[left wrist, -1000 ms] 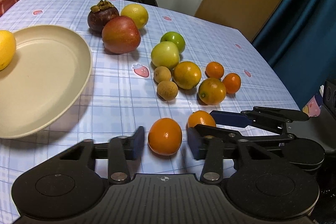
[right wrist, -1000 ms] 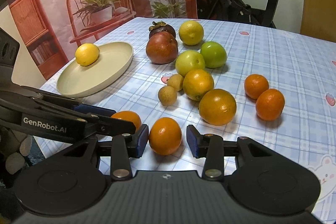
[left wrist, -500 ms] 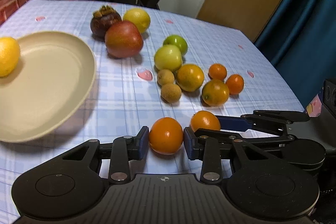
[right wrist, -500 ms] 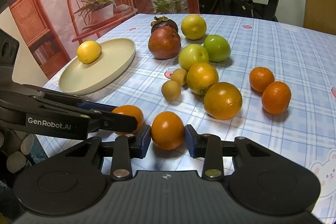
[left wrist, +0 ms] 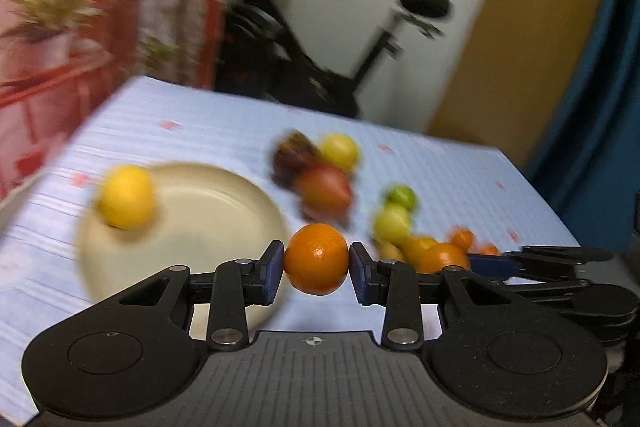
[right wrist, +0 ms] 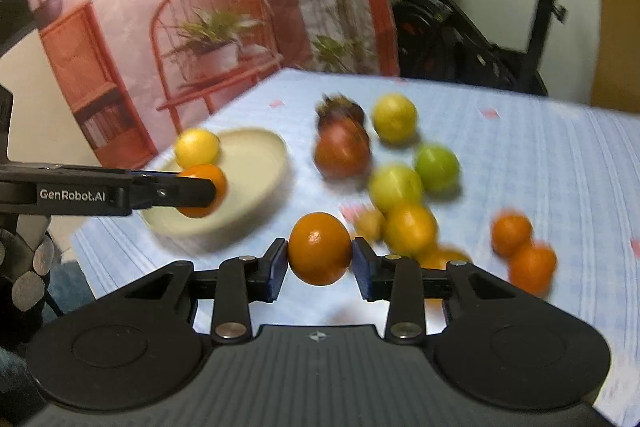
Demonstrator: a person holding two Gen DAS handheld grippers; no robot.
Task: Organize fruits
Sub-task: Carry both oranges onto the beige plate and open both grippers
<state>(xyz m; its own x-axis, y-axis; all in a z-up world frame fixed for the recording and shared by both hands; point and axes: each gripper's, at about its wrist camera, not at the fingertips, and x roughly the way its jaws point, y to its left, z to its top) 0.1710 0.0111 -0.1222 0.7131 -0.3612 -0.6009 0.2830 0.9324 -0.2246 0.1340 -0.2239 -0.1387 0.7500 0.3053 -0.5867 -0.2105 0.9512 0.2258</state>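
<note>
A round yellow lemon [right wrist: 197, 148] is seated on the far rim of the shallow cream plate [right wrist: 256, 163], at the left of the checked blue tablecloth [right wrist: 540, 155]. To the right of the plate, a blurred cluster of loose round fruit [right wrist: 394, 187] is spread on the cloth. A black exercise bike [right wrist: 480, 39] is placed behind the table.

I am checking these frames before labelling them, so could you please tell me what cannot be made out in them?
- Left wrist view: motion blur smears the dark purple fruit, so its kind is unclear.
- Left wrist view: the right gripper shows side-on, its orange hidden among blurred fruit.
- Right wrist view: the left gripper covers part of its round orange; whether that touches the cream round plate is unclear.
- Right wrist view: the small tan fruit is blurred.
</note>
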